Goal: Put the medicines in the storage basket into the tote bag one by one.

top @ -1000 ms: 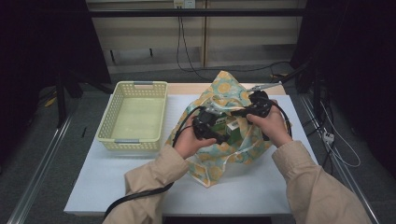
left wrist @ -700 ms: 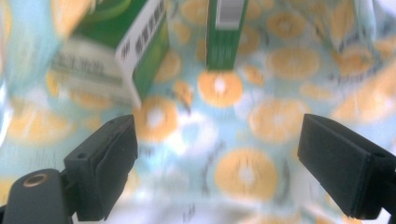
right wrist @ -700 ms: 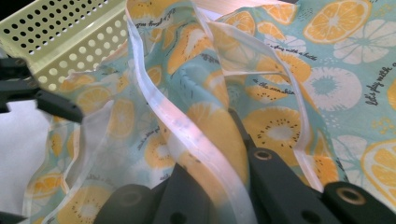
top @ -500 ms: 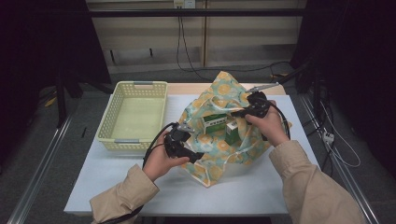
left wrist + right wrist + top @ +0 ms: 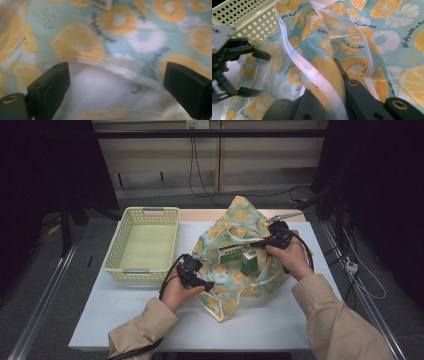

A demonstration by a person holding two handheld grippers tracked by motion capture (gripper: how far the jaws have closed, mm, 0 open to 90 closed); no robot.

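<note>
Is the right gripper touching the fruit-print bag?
Touching. The right gripper view shows the right gripper with its fingers shut on a fold of the fruit-print bag and its white rim strip.

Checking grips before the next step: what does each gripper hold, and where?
The right gripper is shut on the fruit-print bag, at its rim fabric. The left gripper holds nothing; its jaws have just been opening.

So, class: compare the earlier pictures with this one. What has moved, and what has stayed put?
The left claw has drawn back from the bag mouth, down towards the person; its jaws have just been opening and stand wide, pressing on nothing. The right claw stays shut on the bag's edge. The basket and the cartons inside the bag have not moved.
</note>
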